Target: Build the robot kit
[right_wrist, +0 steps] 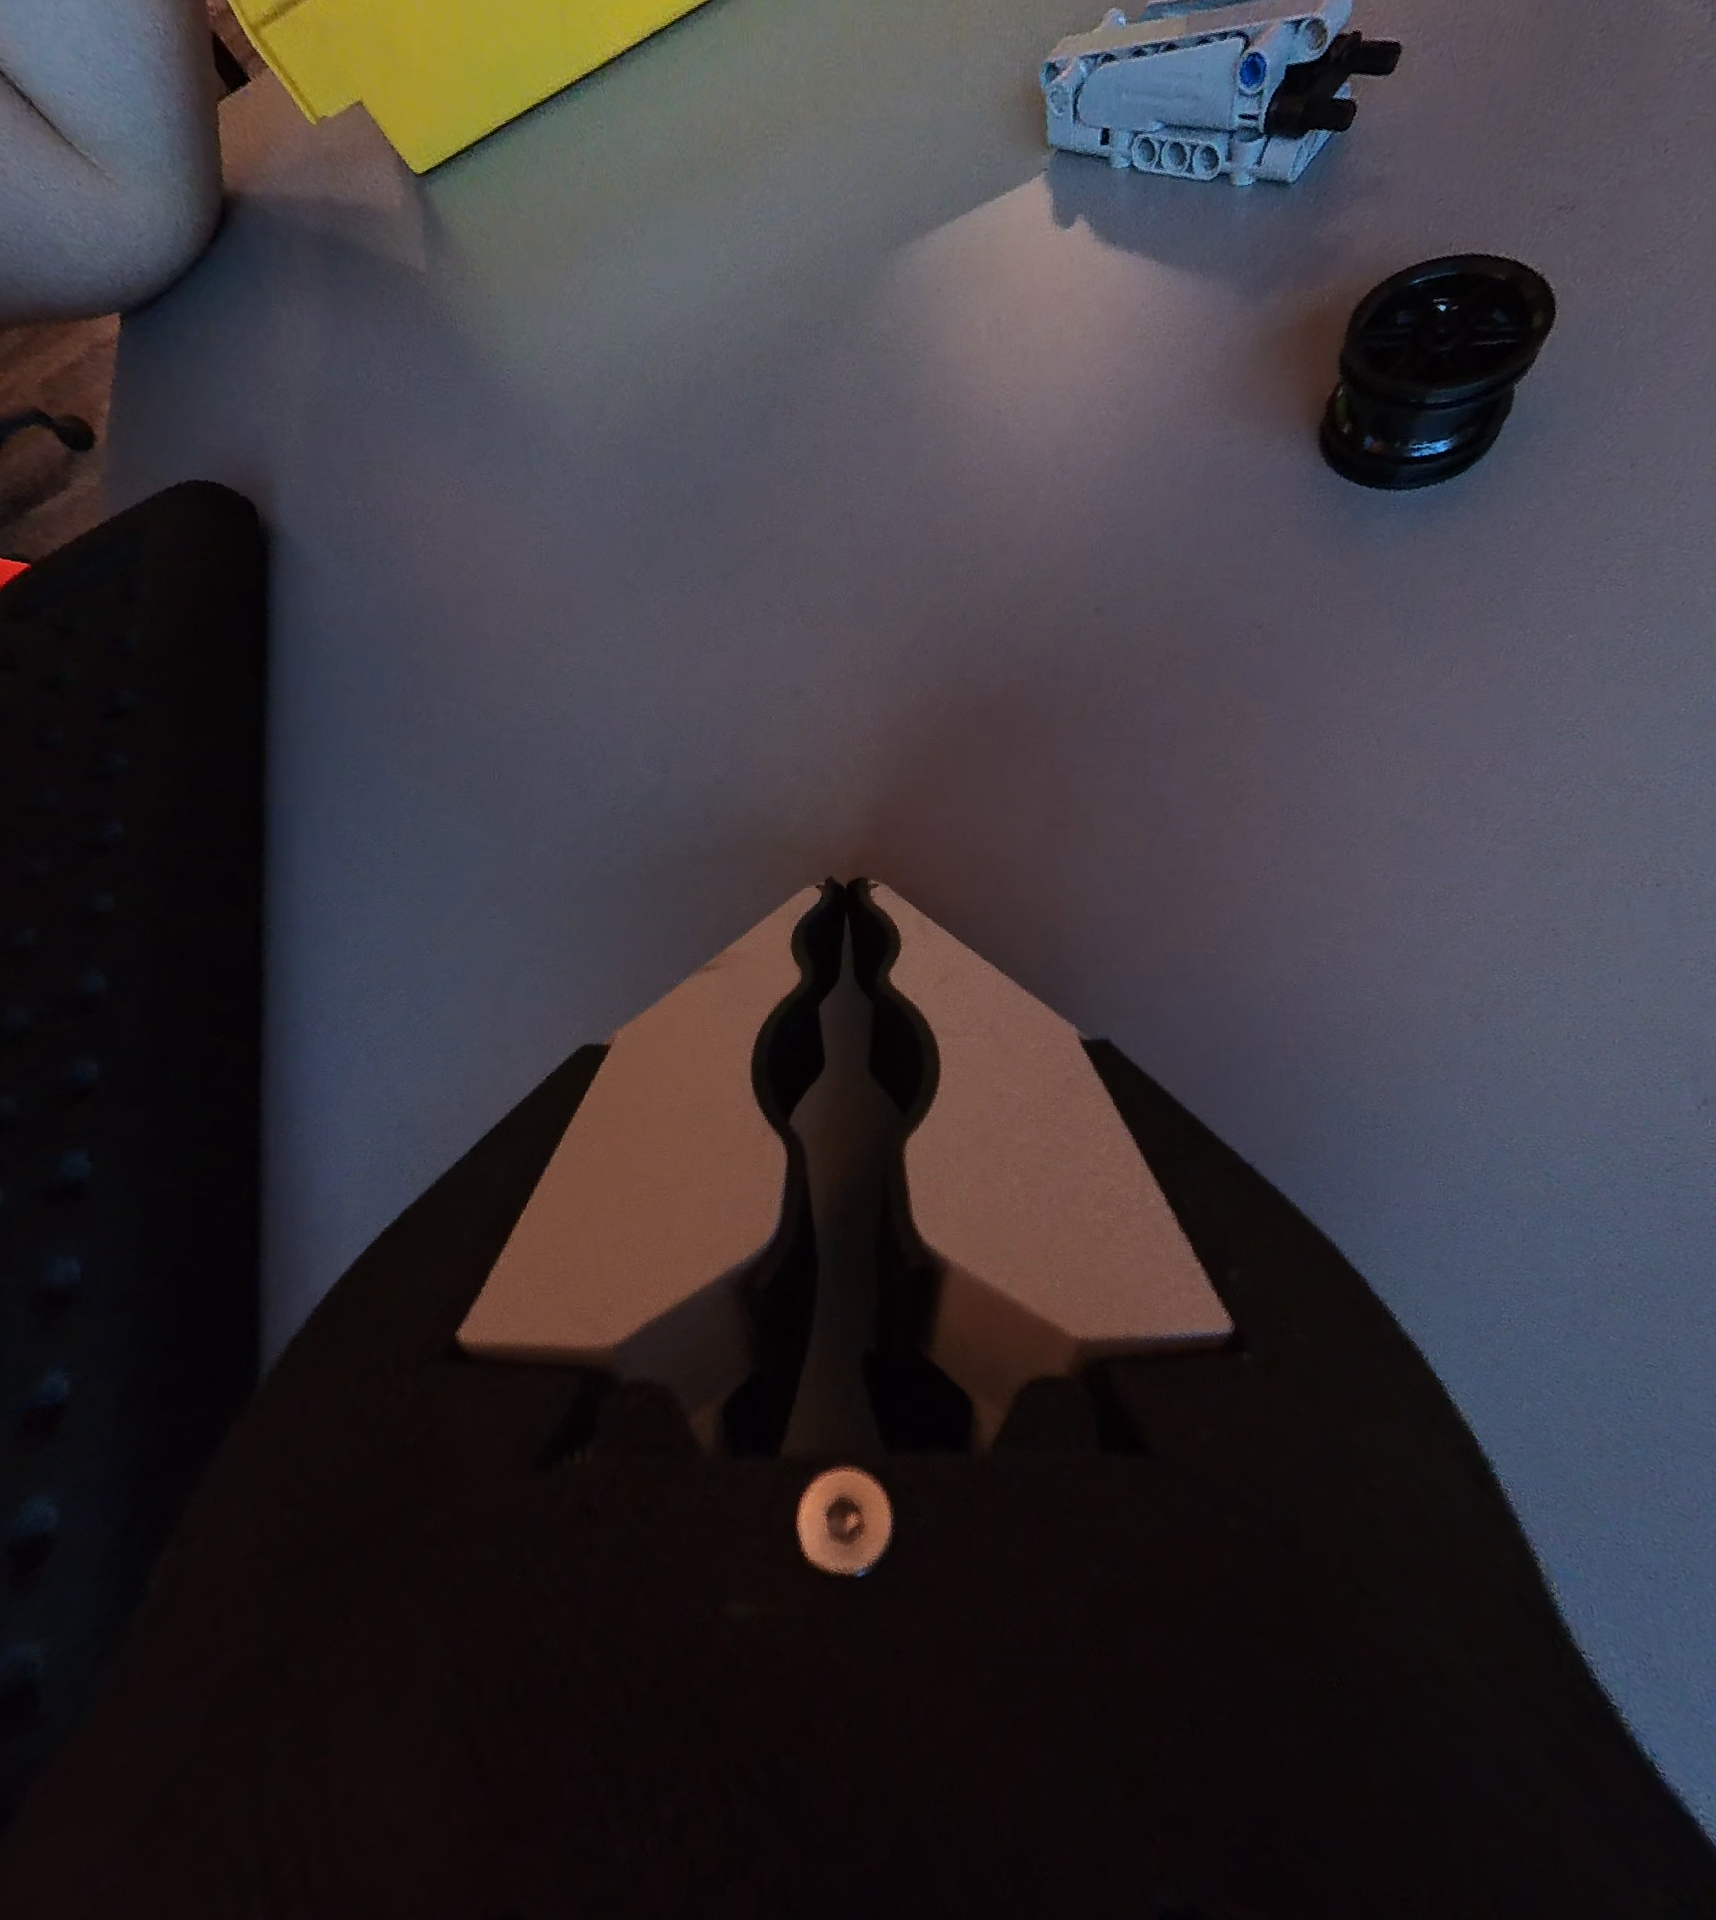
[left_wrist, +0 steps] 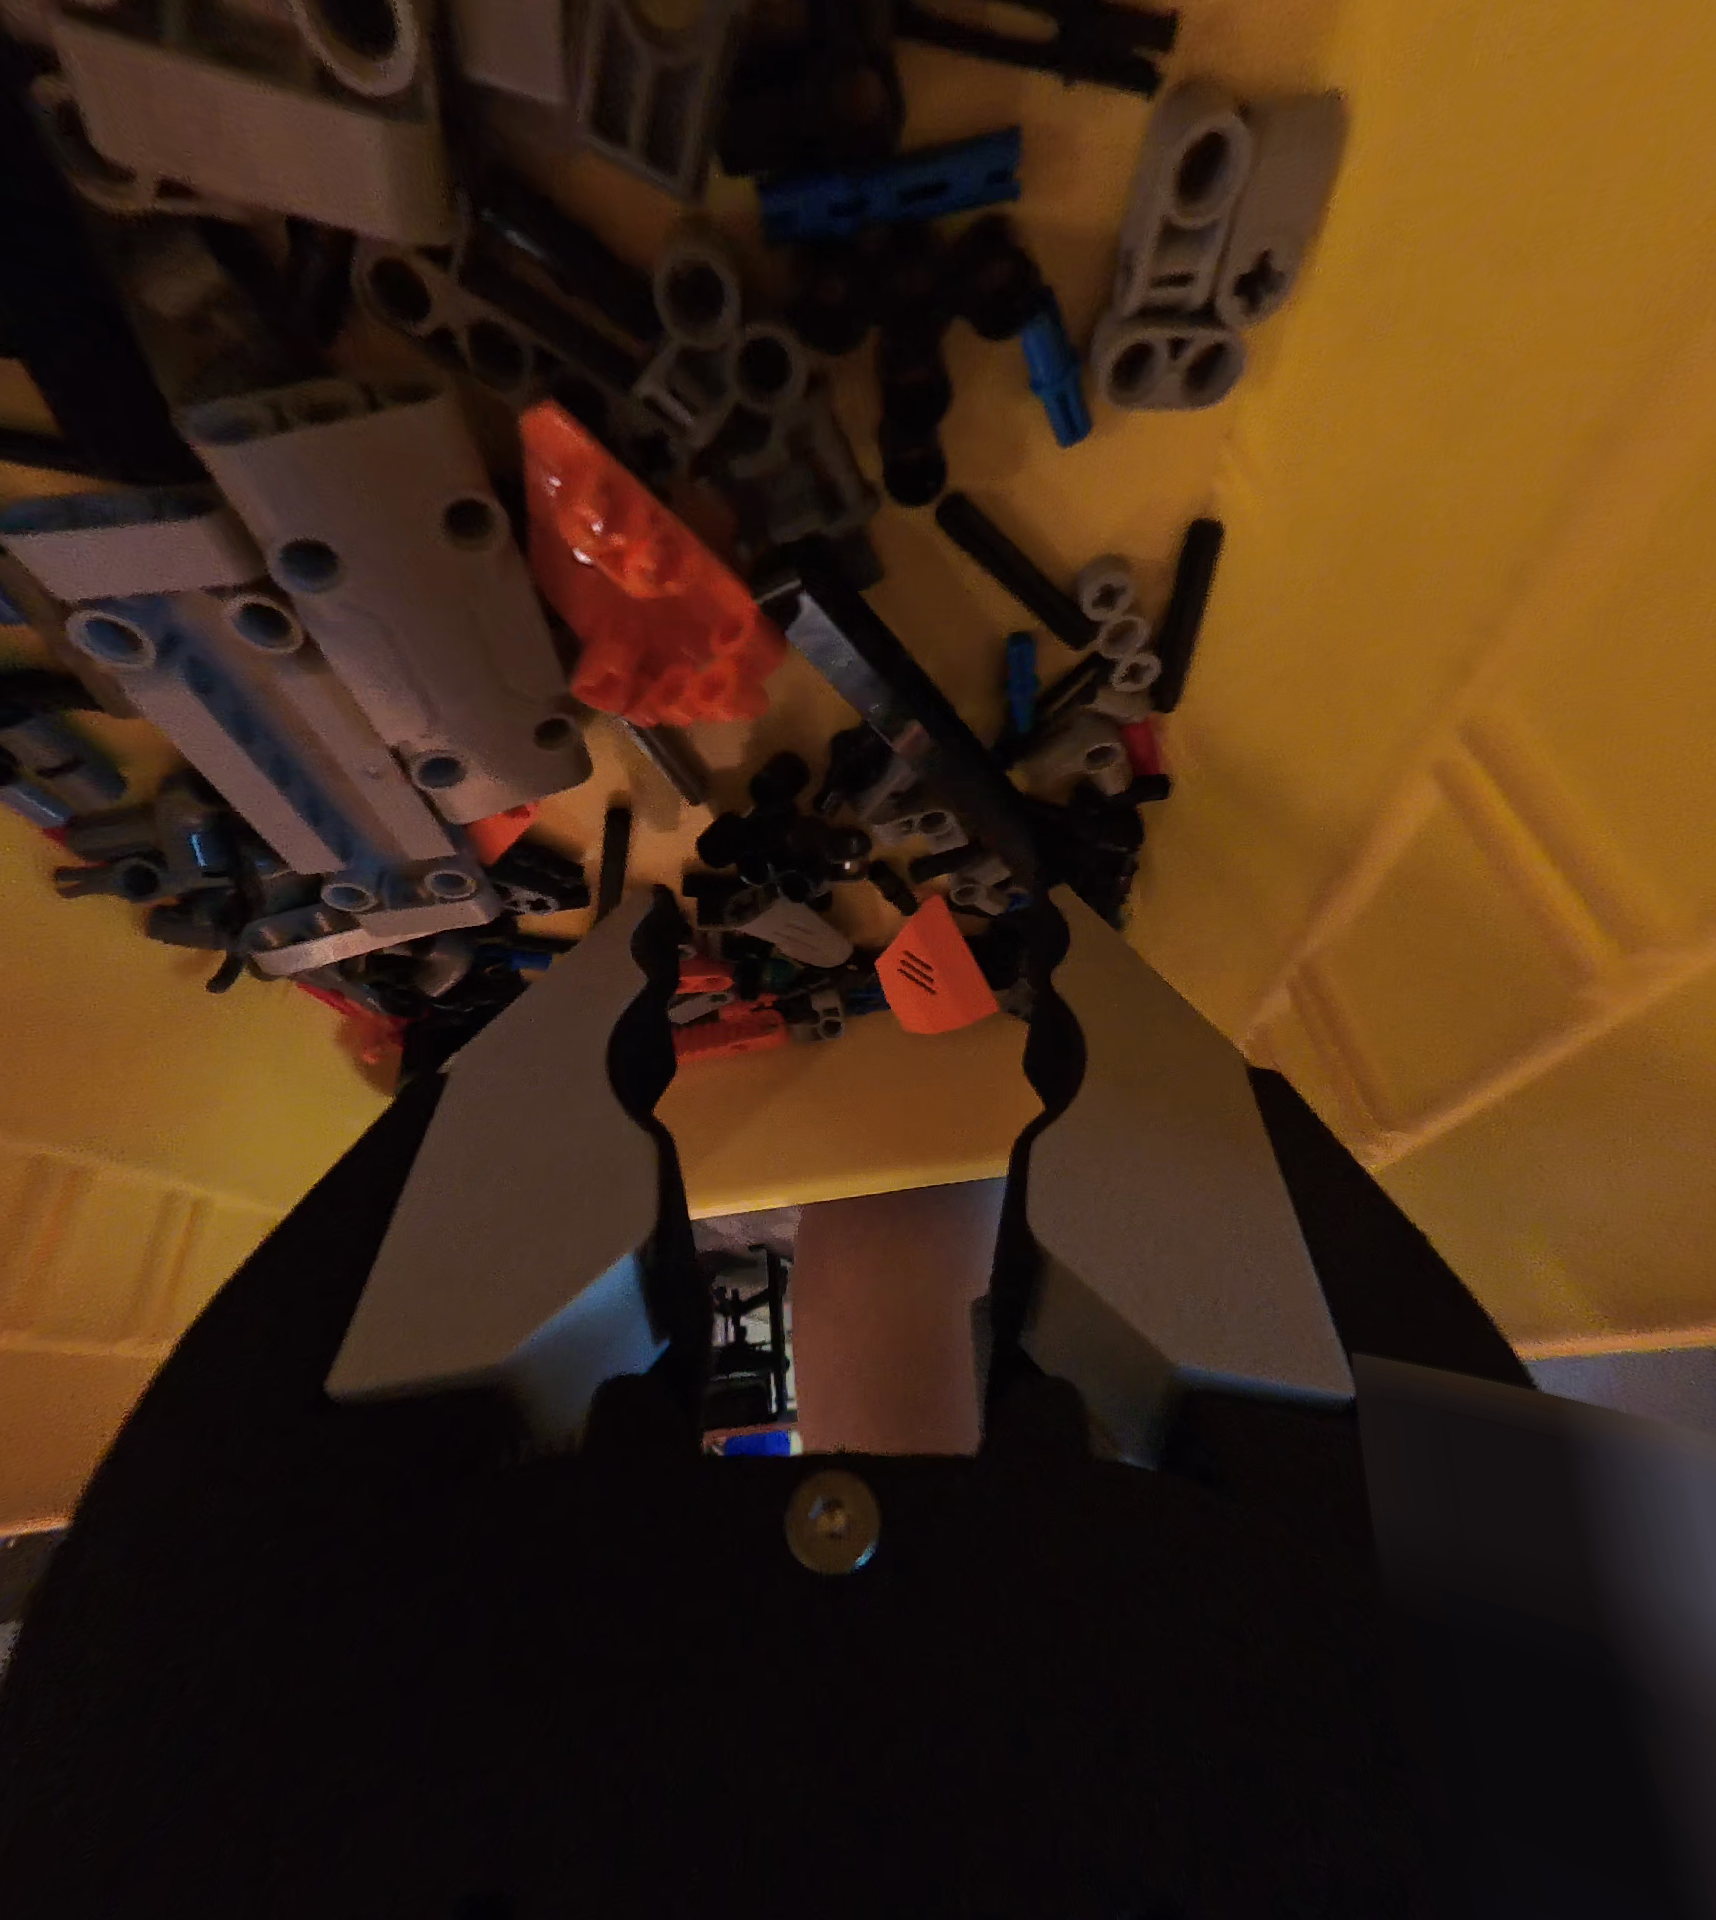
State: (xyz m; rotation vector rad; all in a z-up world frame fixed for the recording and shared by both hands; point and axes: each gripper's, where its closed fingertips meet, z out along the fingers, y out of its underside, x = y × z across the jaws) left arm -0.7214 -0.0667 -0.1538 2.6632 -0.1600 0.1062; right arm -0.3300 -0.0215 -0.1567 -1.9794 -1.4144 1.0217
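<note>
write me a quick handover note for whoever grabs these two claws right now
Left claw: open, empty, inside the yellow bin, tips over the pile of building-toy parts, nearest a small orange panel and black connector pins.
Right claw: shut, empty, over the bare grey table.
On the table: a grey assembled block and a black wheel rim, both apart from the claw; the bin's corner is at far left.
Nothing is gripped by either claw.
</note>
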